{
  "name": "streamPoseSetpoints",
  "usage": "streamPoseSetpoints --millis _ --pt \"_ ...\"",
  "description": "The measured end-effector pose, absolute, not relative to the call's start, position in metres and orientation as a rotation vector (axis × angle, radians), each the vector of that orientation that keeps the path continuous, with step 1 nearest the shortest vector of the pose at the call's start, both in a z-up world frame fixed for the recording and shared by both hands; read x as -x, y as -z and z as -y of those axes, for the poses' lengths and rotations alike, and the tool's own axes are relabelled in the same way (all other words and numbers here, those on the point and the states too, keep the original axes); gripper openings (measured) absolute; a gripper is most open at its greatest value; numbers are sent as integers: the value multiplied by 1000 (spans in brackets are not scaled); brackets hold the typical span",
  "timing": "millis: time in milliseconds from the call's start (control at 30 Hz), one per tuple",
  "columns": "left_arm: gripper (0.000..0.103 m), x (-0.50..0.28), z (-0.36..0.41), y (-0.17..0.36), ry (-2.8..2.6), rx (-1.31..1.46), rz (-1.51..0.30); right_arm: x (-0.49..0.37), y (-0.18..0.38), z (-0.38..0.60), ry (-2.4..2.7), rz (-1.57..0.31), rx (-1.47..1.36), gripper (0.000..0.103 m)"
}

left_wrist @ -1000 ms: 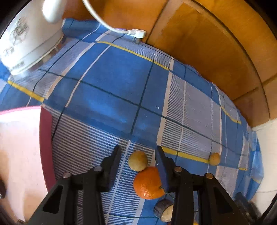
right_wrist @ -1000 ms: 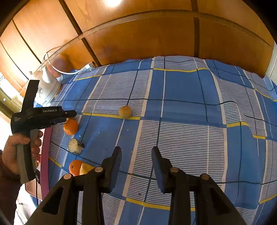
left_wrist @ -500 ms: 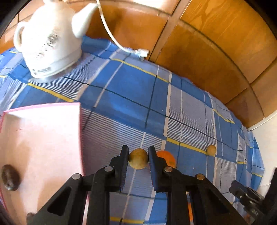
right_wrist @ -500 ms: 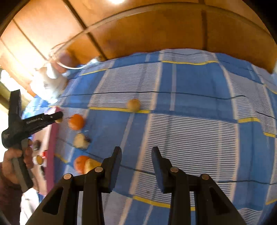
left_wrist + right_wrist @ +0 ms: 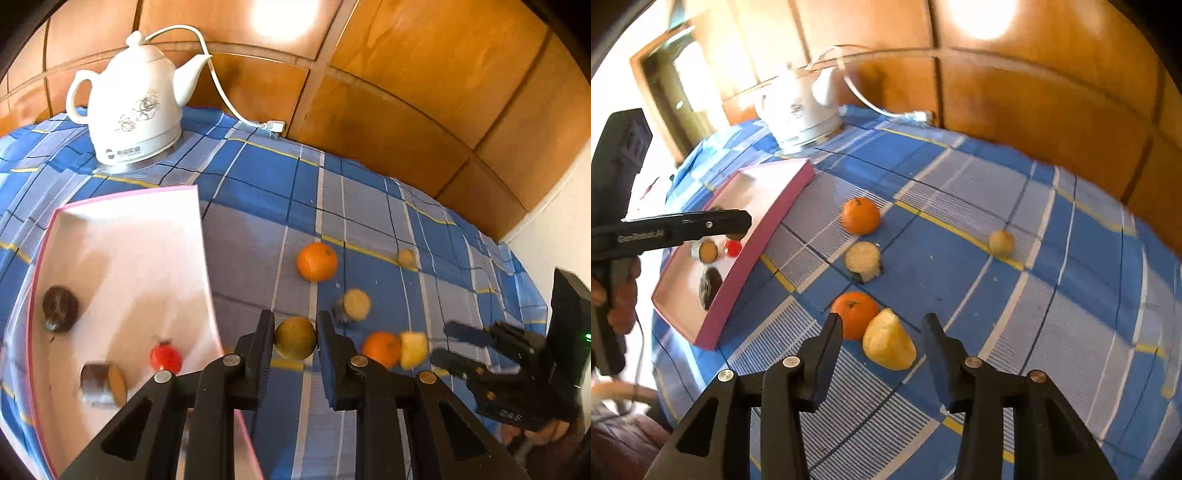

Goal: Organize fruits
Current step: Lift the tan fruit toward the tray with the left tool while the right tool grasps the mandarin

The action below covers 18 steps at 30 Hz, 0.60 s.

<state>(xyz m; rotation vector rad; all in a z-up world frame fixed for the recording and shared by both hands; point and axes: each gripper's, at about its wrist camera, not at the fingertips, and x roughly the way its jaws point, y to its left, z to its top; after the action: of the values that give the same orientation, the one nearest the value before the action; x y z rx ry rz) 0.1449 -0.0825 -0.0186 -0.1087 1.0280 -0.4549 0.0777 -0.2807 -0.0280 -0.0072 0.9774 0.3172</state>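
Brown fruit (image 5: 294,338) pinched in the left gripper (image 5: 295,341), lower middle of frame.
Pink tray (image 5: 201,221) sits just left of it; right gripper (image 5: 882,330) gapes empty around the yellow piece (image 5: 888,345).

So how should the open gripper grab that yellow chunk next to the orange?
Close the right gripper from above across the yellow fruit piece's broad lower body, not its pointed top. The orange touches its left side, so I would slip that finger down carefully between them.
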Motion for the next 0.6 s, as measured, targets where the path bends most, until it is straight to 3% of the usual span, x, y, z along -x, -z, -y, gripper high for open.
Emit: streamPoseSetpoints --millis 233,600 --pt "23 -106 65 17 470 82 -996 -79 25 234 -415 -985 232 52" --pt "23 -79 26 13 434 116 -962 -113 84 190 -312 -1139 688 53"
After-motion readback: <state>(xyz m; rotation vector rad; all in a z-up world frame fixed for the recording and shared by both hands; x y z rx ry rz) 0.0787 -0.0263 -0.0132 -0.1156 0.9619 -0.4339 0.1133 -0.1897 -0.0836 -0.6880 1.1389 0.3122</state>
